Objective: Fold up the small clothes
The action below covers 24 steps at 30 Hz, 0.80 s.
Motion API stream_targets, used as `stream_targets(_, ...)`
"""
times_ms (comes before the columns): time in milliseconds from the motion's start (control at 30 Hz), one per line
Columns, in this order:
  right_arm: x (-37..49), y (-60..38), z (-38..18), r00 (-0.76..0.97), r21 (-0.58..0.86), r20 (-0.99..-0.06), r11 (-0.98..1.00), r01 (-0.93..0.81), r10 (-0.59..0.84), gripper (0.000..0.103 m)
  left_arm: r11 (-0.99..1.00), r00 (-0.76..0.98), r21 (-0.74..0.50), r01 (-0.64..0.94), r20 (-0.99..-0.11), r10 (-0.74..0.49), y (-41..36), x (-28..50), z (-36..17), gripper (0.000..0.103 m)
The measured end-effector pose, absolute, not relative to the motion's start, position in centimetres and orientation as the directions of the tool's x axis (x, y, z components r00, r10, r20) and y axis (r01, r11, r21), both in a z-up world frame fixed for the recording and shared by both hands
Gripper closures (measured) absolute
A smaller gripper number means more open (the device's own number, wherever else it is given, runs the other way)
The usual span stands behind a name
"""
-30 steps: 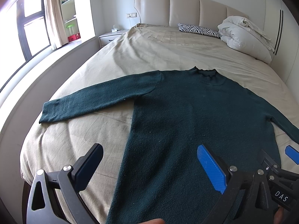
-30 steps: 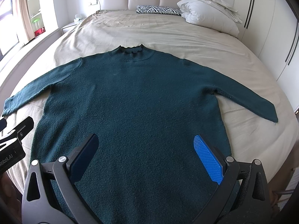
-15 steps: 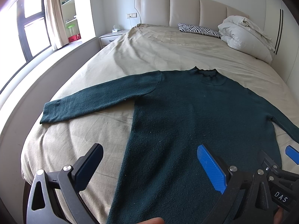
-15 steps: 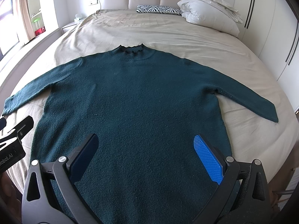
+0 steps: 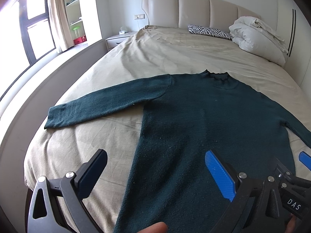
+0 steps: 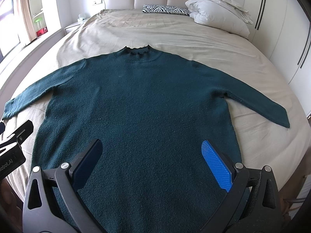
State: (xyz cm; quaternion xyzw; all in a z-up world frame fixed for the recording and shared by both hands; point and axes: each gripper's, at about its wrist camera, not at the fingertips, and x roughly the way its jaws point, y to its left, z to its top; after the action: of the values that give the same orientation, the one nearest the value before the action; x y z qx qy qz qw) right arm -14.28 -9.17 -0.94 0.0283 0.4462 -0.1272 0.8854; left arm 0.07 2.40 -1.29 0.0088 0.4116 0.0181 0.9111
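Note:
A dark green sweater lies flat on the bed, collar toward the headboard and both sleeves spread out. Its left sleeve stretches toward the bed's left edge, its right sleeve toward the right edge. My left gripper hovers open above the sweater's lower left side edge. My right gripper stands open over the lower middle of the body, nothing between its fingers. The hem is hidden below both views.
The beige bed sheet has bare room beyond the collar. A zebra pillow and a white bundled duvet lie by the headboard. A nightstand and window stand left; white wardrobes right.

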Motion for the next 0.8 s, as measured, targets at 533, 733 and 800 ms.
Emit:
stream_targets(533,-14.2,-9.4,-0.9,0.569,-0.060,-0.798,0.967,0.248,-0.196,0.000,0.998,0.637,0.039,-0.045,-0.768,0.059,2.3,0.5,-1.3,0.000)
stream_targets(733,-14.1,-9.4,-0.9,0.567,-0.063,-0.800,0.967,0.245,-0.195,0.000,0.999,0.620,-0.007,-0.041,-0.785,0.020,2.5,0.7,-2.0,0.000)
stream_targets(800,-14.1,-9.5,-1.0,0.568,-0.057,-0.801,0.968,0.244,-0.190,0.000,0.999,0.614,-0.032,-0.037,-0.789,-0.003,2.6,0.8,-2.2,0.000)
